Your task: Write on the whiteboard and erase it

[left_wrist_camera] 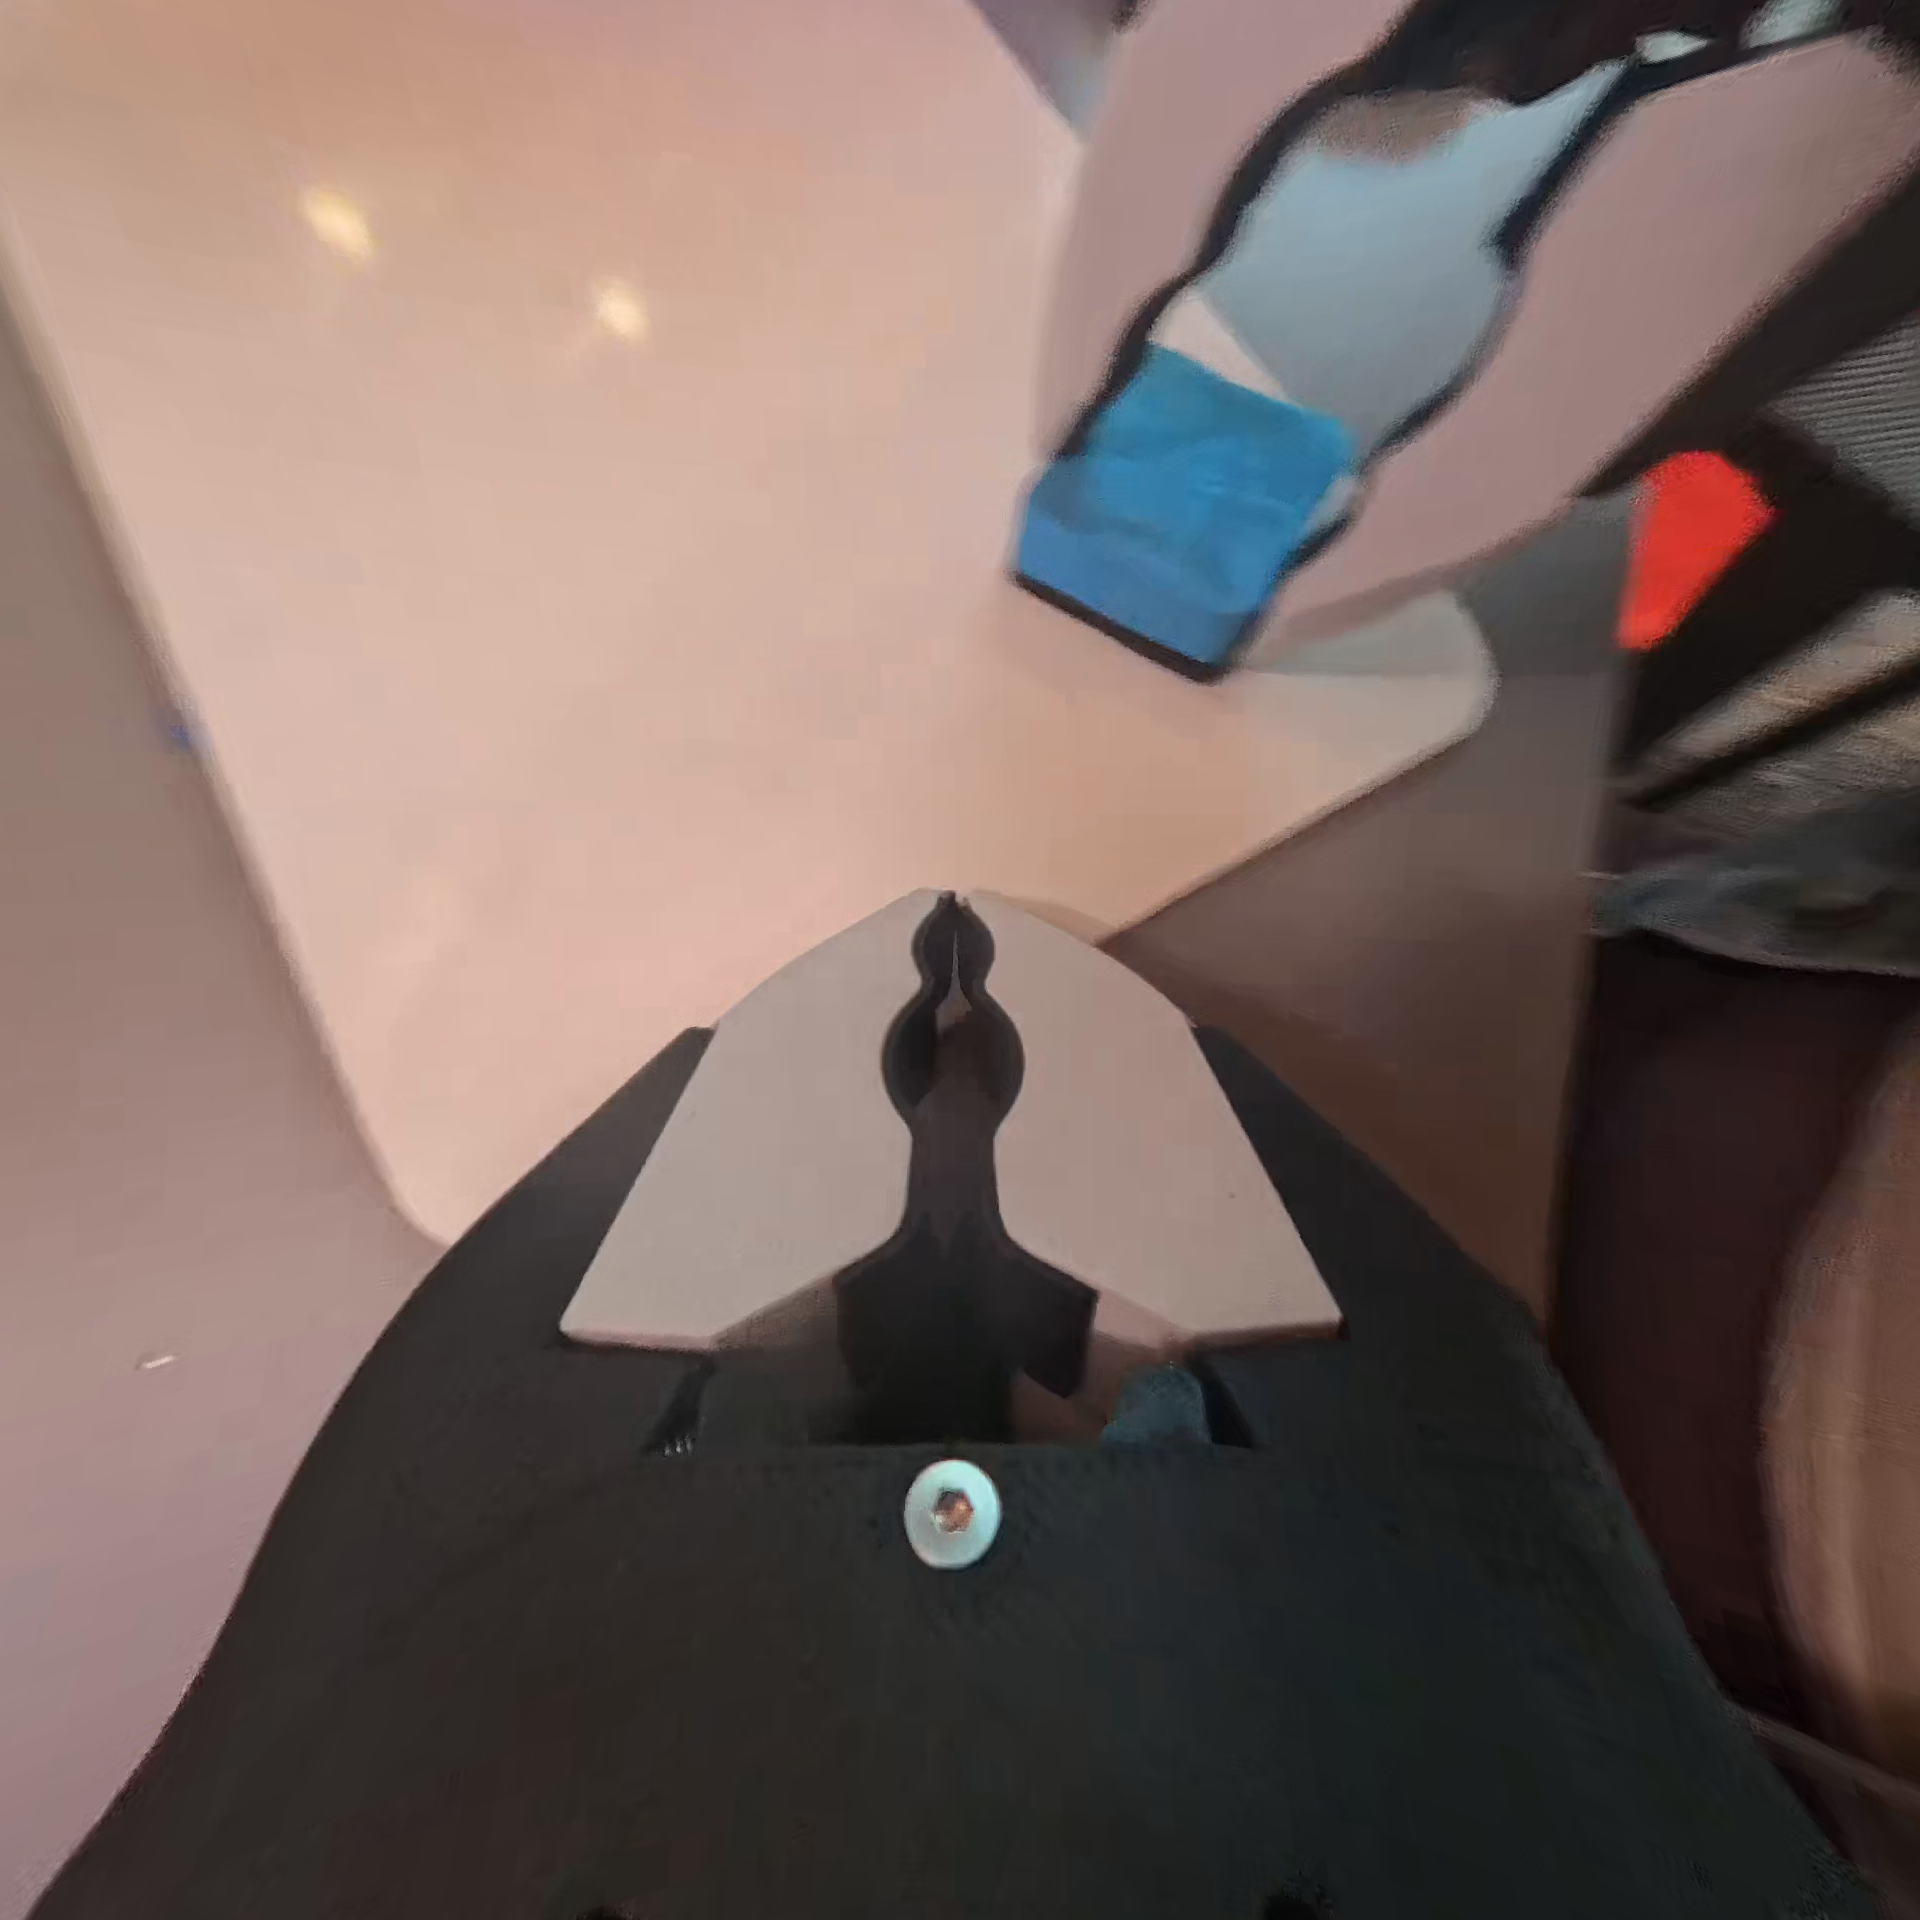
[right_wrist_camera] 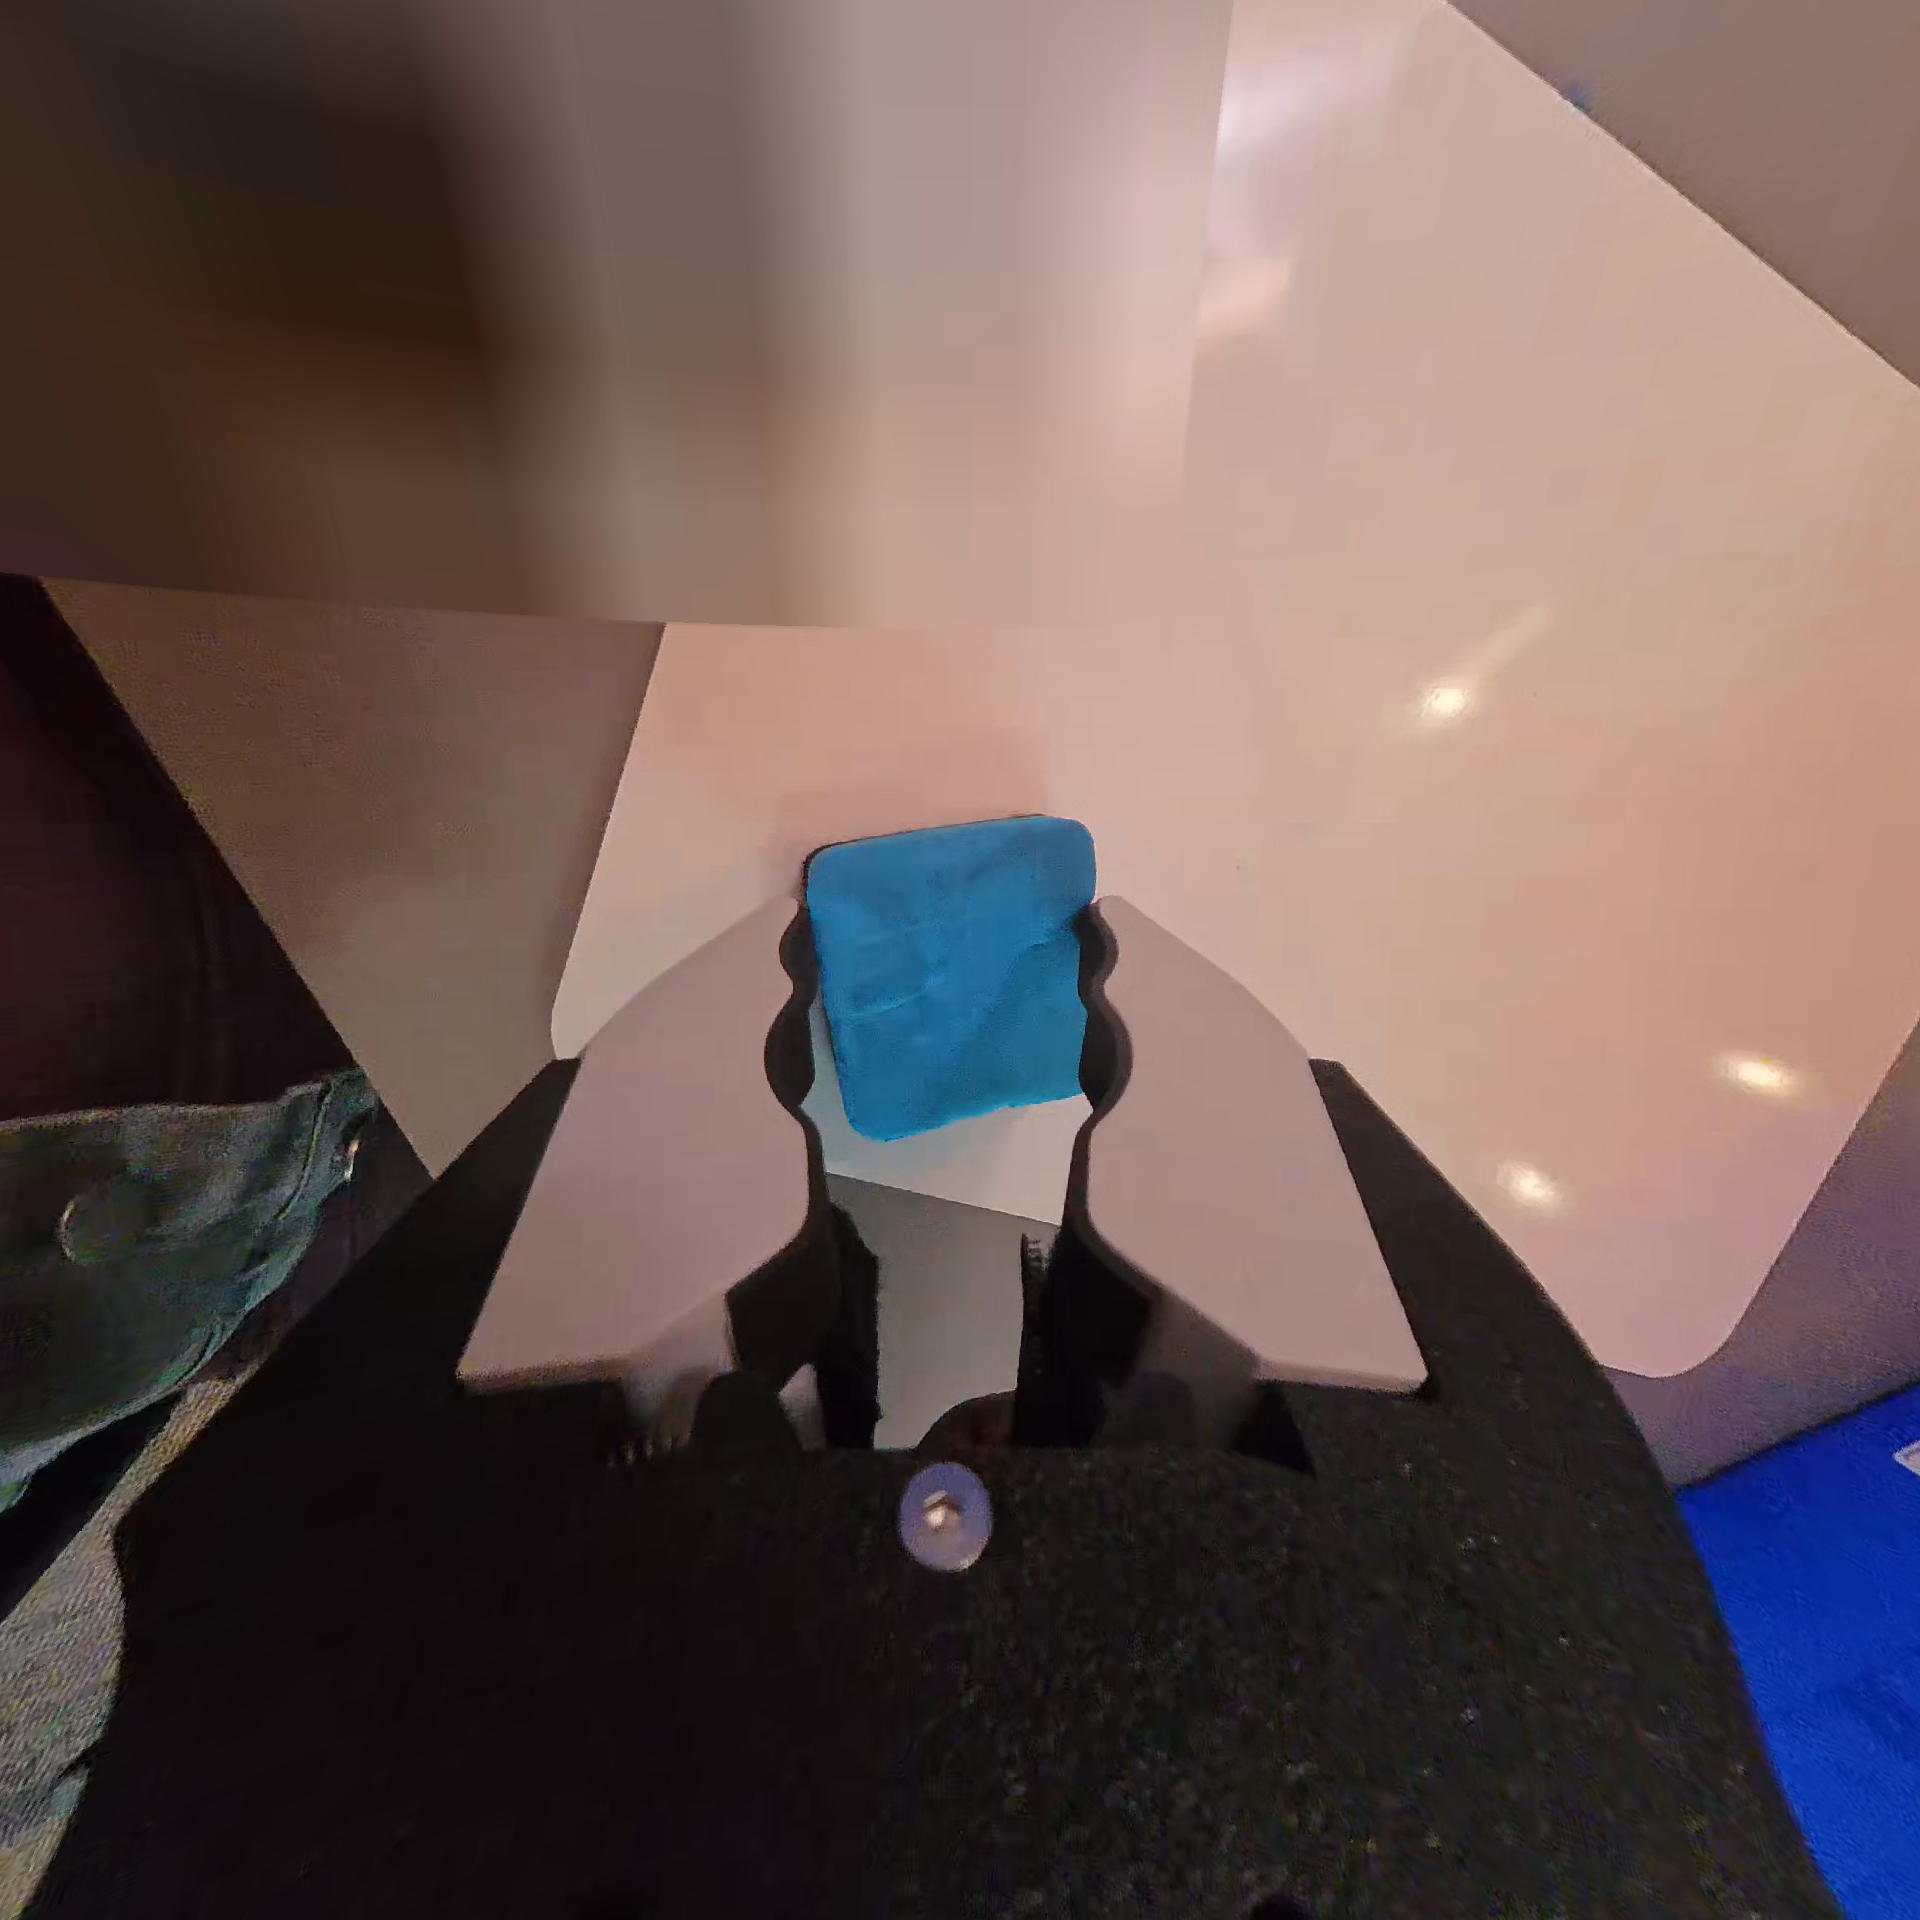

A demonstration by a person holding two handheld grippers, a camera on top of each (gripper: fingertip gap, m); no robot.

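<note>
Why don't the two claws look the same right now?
The left claw is pinched shut with nothing in it; the right claw is spread wider, squeezing a blue eraser. The left claw hangs over the whiteboard's edge; the right one's eraser sits farther in. Both have pale fingers on black bodies.

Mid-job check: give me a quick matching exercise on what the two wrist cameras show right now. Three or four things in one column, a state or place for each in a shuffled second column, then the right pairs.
Things:
1. left gripper
2. right gripper
3. eraser
4. whiteboard

States or places:
A. lies flat, no writing visible on the part in view
B. blue, gripped on both sides by fingers
C. fingers closed together with nothing between them
D. fingers apart, pressed against a blue block

Pairs: 1-C, 2-D, 3-B, 4-A
</note>
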